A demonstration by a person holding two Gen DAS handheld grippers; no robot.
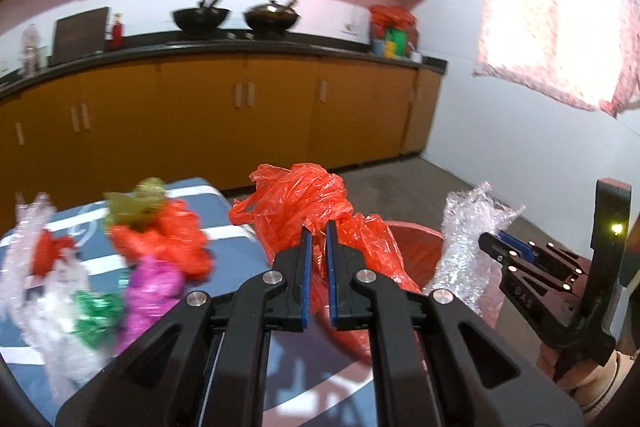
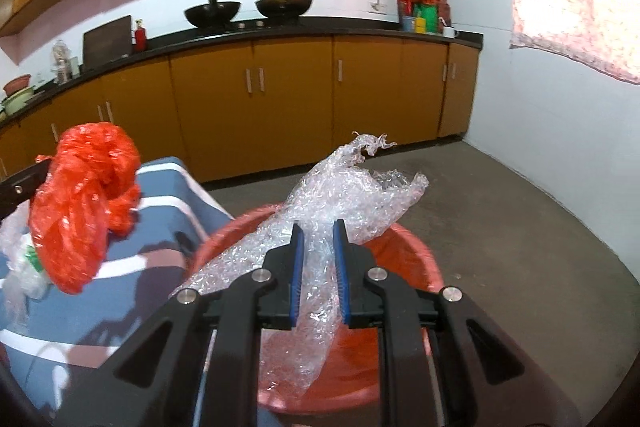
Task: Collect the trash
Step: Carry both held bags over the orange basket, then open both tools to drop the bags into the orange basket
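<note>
L gripper (image 1: 318,231) is pointing fwd and slightly down, twd the kitchen cabinets (image 1: 240,115). Fingers are clamping a crumpled red plastic bag (image 1: 308,203); the blue pads are nearly together w/ only thin film between them. Bag is bunching up above and ahead of the fingertips, w/ a looser tail hanging down to the right, over the near rim of the red basin (image 1: 420,247). No clear long axis, more a wad.

R gripper (image 2: 318,231) is also tilting fwd and down, sitting directly over the red basin (image 2: 416,255). Fingers are gripping a strip of clear bubble wrap (image 2: 340,203); pads are pressing on it from both sides. Strip's long axis is running roughly along the fingers: far end is sticking up and away past the tips, near end is trailing down into the basin.

In the left-wrist view a bit of the person's hand (image 1: 576,375) is showing under the R gripper handle, lower right.

Blue-and-white striped cloth (image 1: 224,219) is covering the surface left of the basin. Near its left edge a heap of other trash (image 1: 132,267) is lying: orange, pink, green, clear scraps, blurred.
</note>
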